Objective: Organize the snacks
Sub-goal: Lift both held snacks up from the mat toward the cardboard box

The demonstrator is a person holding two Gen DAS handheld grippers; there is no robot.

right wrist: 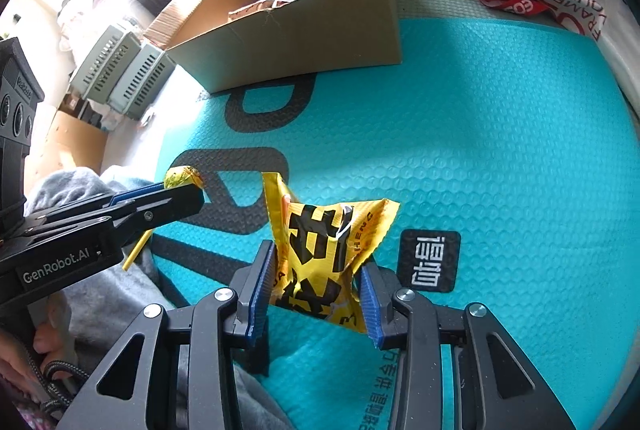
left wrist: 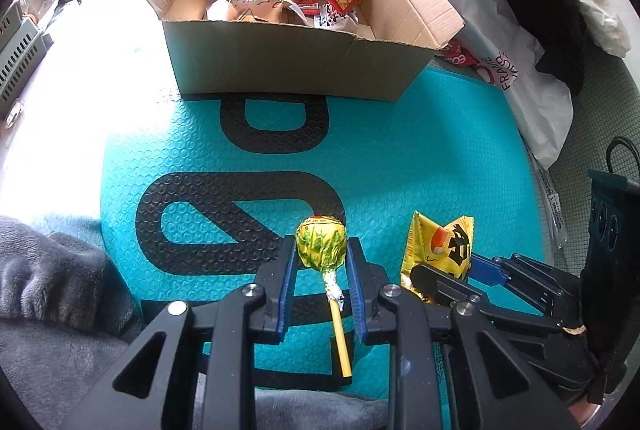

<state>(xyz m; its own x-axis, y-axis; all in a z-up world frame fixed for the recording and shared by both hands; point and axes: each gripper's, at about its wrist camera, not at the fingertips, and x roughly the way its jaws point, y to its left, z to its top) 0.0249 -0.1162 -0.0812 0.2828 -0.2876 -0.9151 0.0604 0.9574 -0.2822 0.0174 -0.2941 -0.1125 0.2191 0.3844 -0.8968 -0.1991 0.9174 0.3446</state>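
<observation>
My left gripper (left wrist: 321, 250) is shut on a lollipop (left wrist: 320, 244) in a yellow-green wrapper, its yellow stick hanging down toward me. My right gripper (right wrist: 318, 262) is shut on a yellow snack packet (right wrist: 324, 250) with black lettering, held above the teal mat. From the left wrist view the same packet (left wrist: 440, 246) shows just to the right, clamped in the right gripper (left wrist: 452, 272). From the right wrist view the left gripper (right wrist: 188, 189) and lollipop (right wrist: 182, 177) appear at the left. An open cardboard box (left wrist: 288, 57) holding several snack packets stands beyond on the mat.
A teal mat (right wrist: 500, 149) with black lettering covers the surface. Right of the box lie a white plastic bag (left wrist: 520, 69), a red wrapper (right wrist: 512, 1) and dark clothing. A grey blanket (left wrist: 52, 290) lies at the near left. Grey crates (right wrist: 120, 73) stand on the floor.
</observation>
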